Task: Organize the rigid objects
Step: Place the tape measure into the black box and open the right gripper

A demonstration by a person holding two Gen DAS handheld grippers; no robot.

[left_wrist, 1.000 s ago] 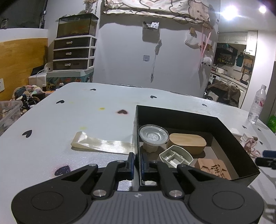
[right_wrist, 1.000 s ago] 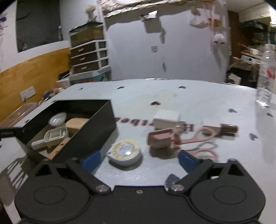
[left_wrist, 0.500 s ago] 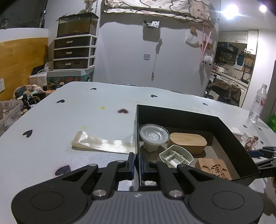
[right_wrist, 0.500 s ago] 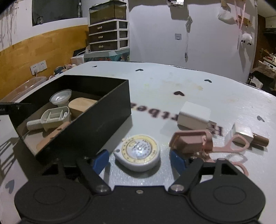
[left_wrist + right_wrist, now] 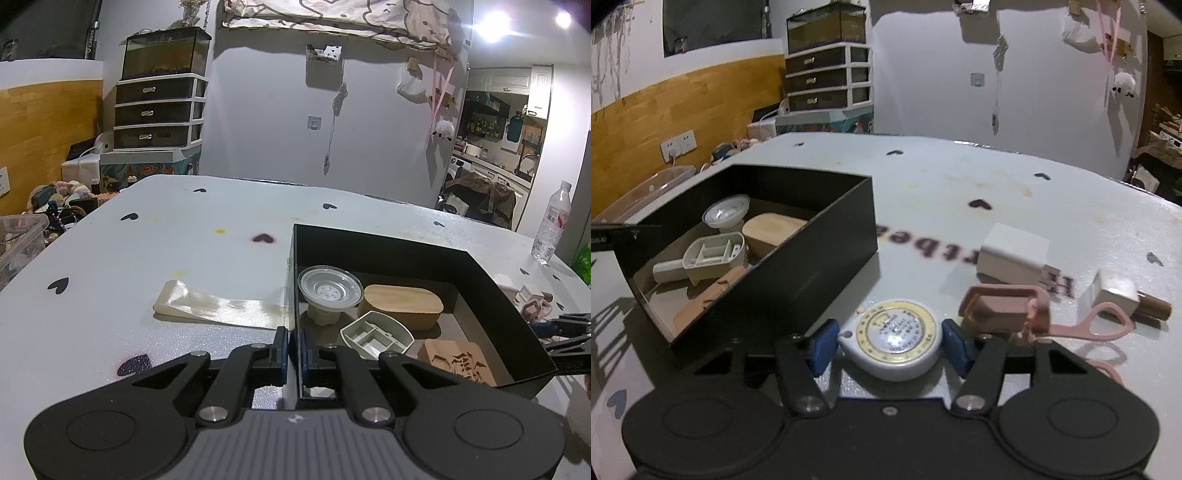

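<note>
The tape measure [image 5: 892, 338], a round white case with a yellow ring on its face, lies on the surface [image 5: 960, 192] between the blue pads of my right gripper [image 5: 889, 345]. The pads stand apart on either side of it; whether they touch the case I cannot tell. Just right of the tape measure sits a pink clip [image 5: 1004, 308], and beyond that pink scissors [image 5: 1104, 326], a white adapter [image 5: 1015, 254] and a small white block with a brown stub [image 5: 1117, 293].

Left of the tape measure stands the black box [image 5: 798, 269], its near wall close to my right gripper. My left gripper [image 5: 293, 345] is clamped together on the box's [image 5: 480, 269] left wall, one pad outside and one inside. In the box are a clear dish on a white foot [image 5: 330, 288], a wooden oval case [image 5: 400, 306], a grey divided tray [image 5: 376, 334] and a carved wooden block [image 5: 460, 362].

A pale ribbon [image 5: 218, 306] lies flat on the surface [image 5: 147, 258] left of the box, one end reaching its wall. A water bottle [image 5: 552, 223] stands at the far right edge.
</note>
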